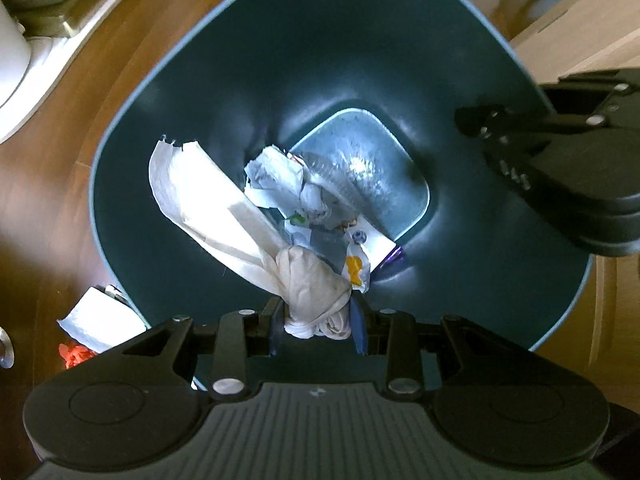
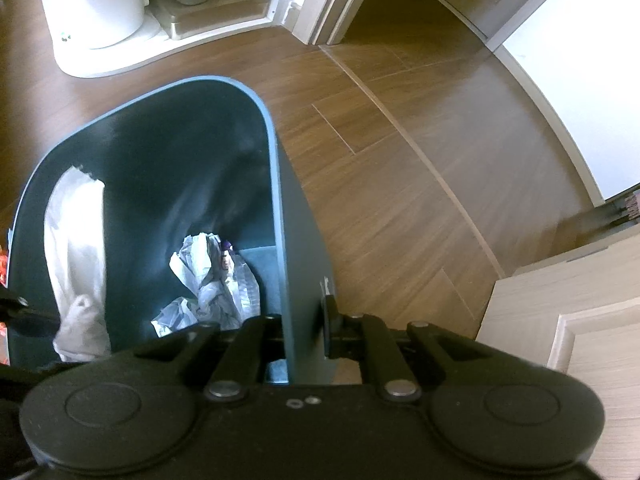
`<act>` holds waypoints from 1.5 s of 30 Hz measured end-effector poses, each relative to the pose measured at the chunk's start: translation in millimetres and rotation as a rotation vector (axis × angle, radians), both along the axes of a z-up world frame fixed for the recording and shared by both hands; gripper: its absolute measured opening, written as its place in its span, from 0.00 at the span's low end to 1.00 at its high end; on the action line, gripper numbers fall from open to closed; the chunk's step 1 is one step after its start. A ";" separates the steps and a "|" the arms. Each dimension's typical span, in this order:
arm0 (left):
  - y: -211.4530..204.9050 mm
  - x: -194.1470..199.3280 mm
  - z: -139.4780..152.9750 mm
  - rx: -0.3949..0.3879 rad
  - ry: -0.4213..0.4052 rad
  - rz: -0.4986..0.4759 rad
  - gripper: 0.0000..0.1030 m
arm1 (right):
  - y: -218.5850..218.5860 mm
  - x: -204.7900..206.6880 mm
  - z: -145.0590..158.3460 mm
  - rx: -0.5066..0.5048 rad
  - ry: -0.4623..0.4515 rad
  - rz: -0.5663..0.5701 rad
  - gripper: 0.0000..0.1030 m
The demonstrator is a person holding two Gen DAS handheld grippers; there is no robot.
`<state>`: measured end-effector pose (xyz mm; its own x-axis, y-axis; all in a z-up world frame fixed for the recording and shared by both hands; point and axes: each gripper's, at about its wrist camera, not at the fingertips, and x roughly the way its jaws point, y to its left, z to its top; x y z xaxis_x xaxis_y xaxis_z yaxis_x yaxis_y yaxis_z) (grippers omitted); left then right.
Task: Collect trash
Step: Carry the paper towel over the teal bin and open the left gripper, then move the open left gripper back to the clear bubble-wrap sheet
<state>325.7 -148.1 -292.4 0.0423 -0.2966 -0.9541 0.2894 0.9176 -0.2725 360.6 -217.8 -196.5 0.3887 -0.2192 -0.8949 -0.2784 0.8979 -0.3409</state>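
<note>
Hanging over the bin (image 1: 132, 128), left gripper (image 1: 318, 330) clamps tissue (image 1: 308, 280).

Bright daylight glares off the bin floor (image 1: 360, 168) — fisheye edges bend, slight motion blur.

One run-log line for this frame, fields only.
left gripper: shut on paper towel, over bin | right gripper: clamped on bin wall | in bin: crumpled wrappers | on floor: tissue
</note>
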 end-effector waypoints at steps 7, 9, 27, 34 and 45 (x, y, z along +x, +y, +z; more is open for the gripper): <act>-1.8 -1.2 -7.4 -0.009 -0.001 0.012 0.37 | 1.6 -1.9 0.8 0.001 0.000 -0.001 0.08; -0.9 -1.5 -7.0 -0.022 -0.006 0.013 0.49 | 1.6 -2.1 0.6 0.001 0.000 -0.003 0.08; 60.4 -17.8 41.1 -0.078 -0.146 0.127 0.69 | 1.3 1.0 2.6 0.003 0.006 -0.009 0.08; 127.1 -21.7 38.9 -0.025 -0.150 0.268 0.76 | -1.5 0.6 1.9 0.009 0.008 -0.007 0.08; 209.9 -5.3 -39.7 0.116 -0.054 0.522 0.77 | -14.1 0.6 2.0 0.025 0.008 -0.034 0.06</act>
<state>320.4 61.8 -332.1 0.2061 -0.1154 -0.9717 -0.2022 0.9666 -0.1577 361.2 -231.9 -194.4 0.3746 -0.2093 -0.9032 -0.2505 0.9151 -0.3160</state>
